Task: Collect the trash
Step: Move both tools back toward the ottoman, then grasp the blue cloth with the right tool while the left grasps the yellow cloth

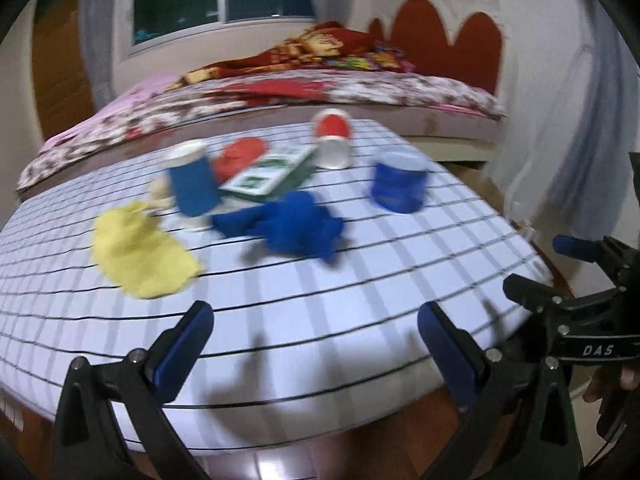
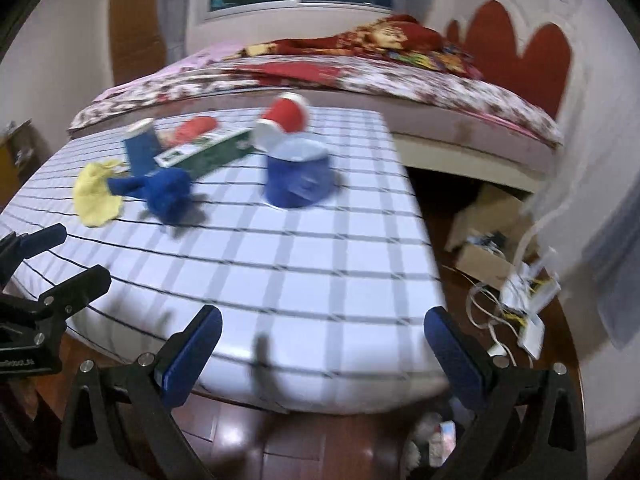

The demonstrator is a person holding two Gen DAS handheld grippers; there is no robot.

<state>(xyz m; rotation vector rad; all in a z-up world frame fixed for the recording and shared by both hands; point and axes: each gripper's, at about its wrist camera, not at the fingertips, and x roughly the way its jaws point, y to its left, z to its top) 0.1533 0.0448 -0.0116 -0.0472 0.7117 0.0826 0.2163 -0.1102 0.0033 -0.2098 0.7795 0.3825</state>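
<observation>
Both views are blurred, yet the layout reads clearly enough: a desk covered in a white cloth with a dark grid pattern (image 1: 360, 304) carries a scatter of trash toward its far half. The left tool (image 1: 316, 344) hovers over the near edge with its blue-padded fingers spread wide and nothing between them; the right tool (image 2: 322, 350) hangs likewise over the near right corner, fingers wide apart and empty. All the trash lies well ahead of both tools, none of it touching them. Nearest the left tool is a crumpled yellow cloth or paper wad (image 1: 140, 252), to the left of centre, and beside it on the right a crumpled dark blue cloth wad (image 1: 296, 228). Behind those stand an upright blue paper cup with a white rim (image 1: 192, 182) and a flat green and white carton box (image 1: 268, 178), with a red rounded object (image 1: 240, 156) just behind the box; what it is cannot be told. A red and white paper cup (image 1: 334, 140) lies tipped at the far side, and a squat blue tub with a pale top (image 2: 298, 172) sits to the right, the nearest item ahead of the right tool. Beyond the desk is a bed with a floral cover (image 1: 280, 96), and a tangle of white cables (image 2: 516, 300) lies on the wooden floor at the right.
</observation>
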